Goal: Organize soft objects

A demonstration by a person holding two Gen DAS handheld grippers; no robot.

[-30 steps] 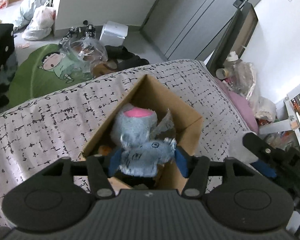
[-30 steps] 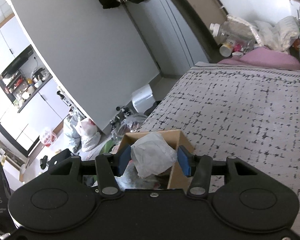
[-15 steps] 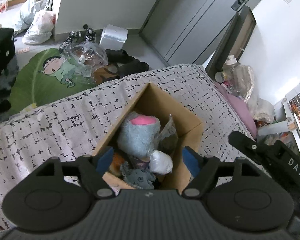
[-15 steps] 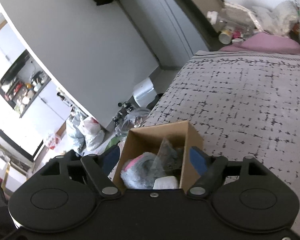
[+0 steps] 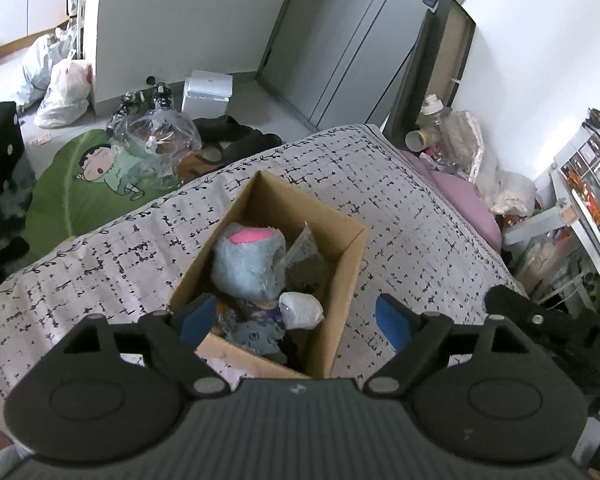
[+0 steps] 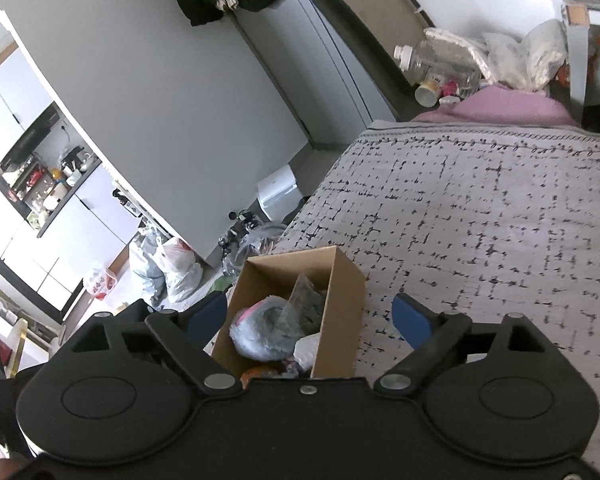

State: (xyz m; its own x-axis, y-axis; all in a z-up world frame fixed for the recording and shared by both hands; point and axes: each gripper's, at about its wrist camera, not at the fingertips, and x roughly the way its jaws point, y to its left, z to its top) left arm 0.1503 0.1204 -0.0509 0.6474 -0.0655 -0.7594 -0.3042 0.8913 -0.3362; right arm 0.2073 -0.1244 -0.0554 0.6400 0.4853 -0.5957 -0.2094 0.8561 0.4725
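Observation:
An open cardboard box (image 5: 340, 272) (image 6: 342, 304) stands on the bed. Inside lie a grey-blue plush with a pink patch (image 5: 248, 264) (image 6: 260, 336), a small blue-grey toy (image 5: 252, 334), a white soft bundle (image 5: 302, 310) (image 6: 307, 350) and a clear wrapper (image 5: 306, 246). My left gripper (image 5: 296, 320) hovers above the box's near end, its jaws opening, with nothing pressed between the blue pads. My right gripper (image 6: 310, 320) hangs over the box from the other side, jaws opening too, holding nothing.
The bed has a grey cover with black dashes (image 6: 480, 220). A pink pillow (image 6: 508, 104) lies at its far end. Bags (image 5: 60, 84), a clear plastic bag (image 5: 156, 136) and a green cartoon mat (image 5: 92, 184) lie on the floor beyond.
The left gripper let go of the blue-grey toy and the right gripper released the white bundle; both now lie in the box. Both grippers have opened wide and lifted away.

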